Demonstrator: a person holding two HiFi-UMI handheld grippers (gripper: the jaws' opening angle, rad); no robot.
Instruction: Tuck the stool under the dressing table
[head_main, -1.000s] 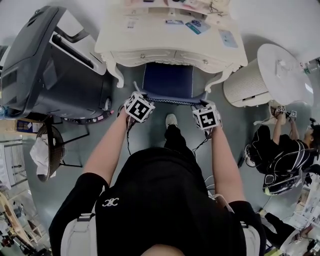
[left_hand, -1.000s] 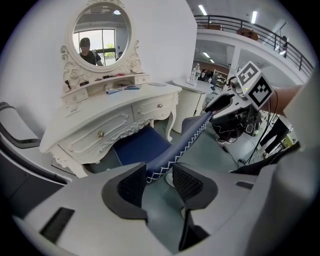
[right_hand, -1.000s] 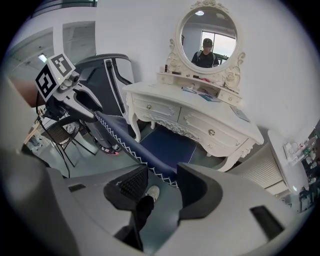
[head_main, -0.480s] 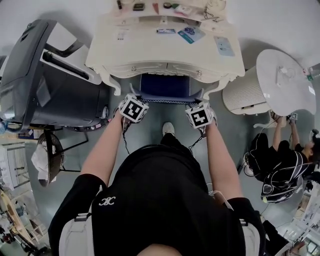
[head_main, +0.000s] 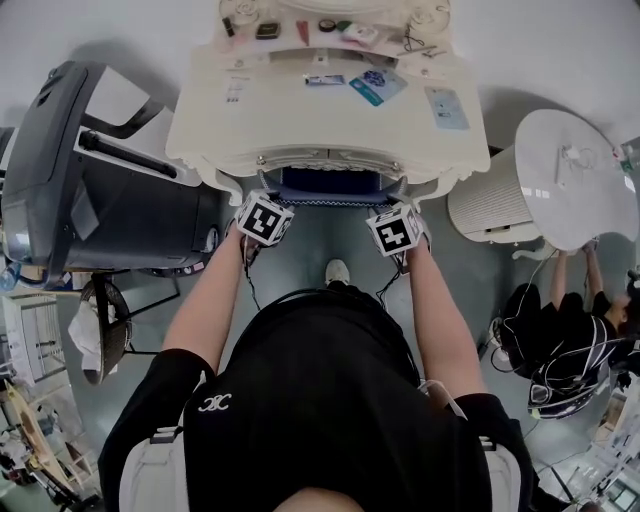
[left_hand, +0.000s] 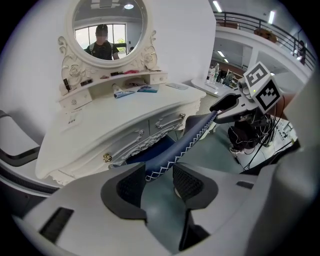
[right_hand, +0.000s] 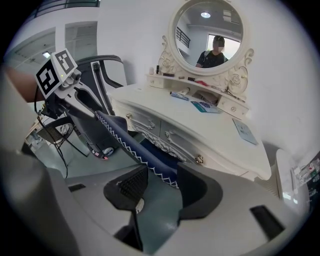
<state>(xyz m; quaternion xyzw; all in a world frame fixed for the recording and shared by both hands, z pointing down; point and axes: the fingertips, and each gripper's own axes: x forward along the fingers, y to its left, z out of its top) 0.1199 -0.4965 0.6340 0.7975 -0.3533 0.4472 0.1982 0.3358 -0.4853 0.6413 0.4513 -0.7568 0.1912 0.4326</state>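
The stool (head_main: 330, 184) has a dark blue seat with white zigzag stitching along its near edge. Most of the seat lies under the cream dressing table (head_main: 300, 120); only a narrow strip shows in the head view. My left gripper (head_main: 272, 197) holds the edge's left end and my right gripper (head_main: 391, 205) its right end. In the left gripper view the stitched edge (left_hand: 192, 137) runs into the left gripper (left_hand: 160, 181), between its dark pads. In the right gripper view the same edge (right_hand: 125, 142) ends in the right gripper (right_hand: 167, 192).
A large dark grey chair (head_main: 90, 170) stands close on the table's left. A white ribbed round side table (head_main: 560, 165) stands on its right, with people (head_main: 560, 330) seated beyond. Small items and cards (head_main: 375, 85) lie on the tabletop below an oval mirror (left_hand: 107, 30). My shoe (head_main: 338, 271) is behind the stool.
Both grippers have moved forward with the stool, which has slid farther under the dressing table. Far less of the blue seat shows than a second ago.
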